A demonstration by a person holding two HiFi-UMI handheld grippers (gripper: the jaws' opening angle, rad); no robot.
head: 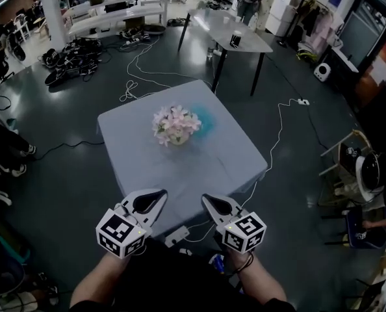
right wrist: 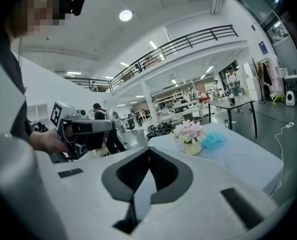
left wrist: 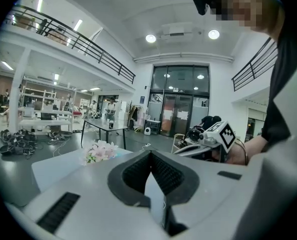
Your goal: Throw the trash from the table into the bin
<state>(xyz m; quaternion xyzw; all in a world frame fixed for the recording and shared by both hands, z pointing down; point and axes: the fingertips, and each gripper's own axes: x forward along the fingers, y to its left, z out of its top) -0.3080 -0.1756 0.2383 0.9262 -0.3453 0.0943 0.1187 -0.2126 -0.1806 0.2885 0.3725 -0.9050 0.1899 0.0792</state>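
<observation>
Head view: the left gripper (head: 160, 194) and the right gripper (head: 207, 200) hover at the desk's (head: 225, 158) near edge. Both are closed and empty. Blue trash (head: 206, 118) lies just beside the flower pot (head: 175, 127).

left gripper (head: 153, 199): jaws together, empty | right gripper (head: 212, 203): jaws together, empty | side by side

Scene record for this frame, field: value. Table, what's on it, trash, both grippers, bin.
table: square, covered with a pale cloth, on a dark floor
pot of flowers: pink-white, near the table's middle
teal crumpled piece: likely the trash, right beside the flowers
left gripper: shut, empty, at the table's near edge
right gripper: shut, empty, at the near edge
bin: not made out in any view
</observation>
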